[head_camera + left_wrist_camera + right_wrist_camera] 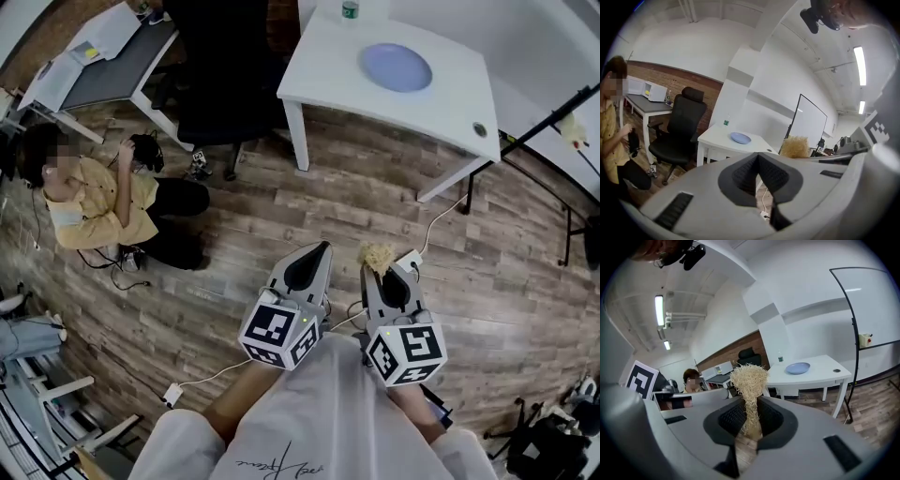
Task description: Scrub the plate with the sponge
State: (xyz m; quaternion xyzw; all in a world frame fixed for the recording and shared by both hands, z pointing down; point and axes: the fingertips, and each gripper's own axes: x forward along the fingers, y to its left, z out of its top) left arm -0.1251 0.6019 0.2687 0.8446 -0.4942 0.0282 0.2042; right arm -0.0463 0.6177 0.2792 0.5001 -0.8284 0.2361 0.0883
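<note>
**Head view.** Low in the middle of the frame, both grippers side by side over the wood-plank floor [281, 197]. On the left gripper [322, 247], fingers pressed together with nothing between them. On the right gripper [382, 270], fingers shut on a straw-coloured, fibrous tuft of a sponge [378, 254], its bushy head poking past the tips. Far off at the upper right of the frame, a round pale-blue plate [397, 67] lying flat on a white rectangular worktop [450, 108]. Well apart from both pairs of fingers, with open floor between.

**Left gripper view.** Fingers meeting at the tips in the centre, empty. Just above and slightly left of them, small and distant, the plate [740, 138] on the worktop [715, 136]. To the right of centre, the sponge [794, 146] seen from the side.

**Right gripper view.** At centre, the sponge [749, 377], pinched by its thin stalk, its wide head standing clear above the fingers. To its right, far off, the plate [797, 368] on the worktop [827, 373].

**Likely trouble.**
- Grip only on a thin, soft stalk, so a risk of the head folding over or sliding out under scrubbing pressure.
- Plate loose on a smooth top, so a risk of skating toward the edge if pushed without the empty left fingers steadying its rim.
- No scrubbing possible before closing the whole gap to the worktop.
</note>
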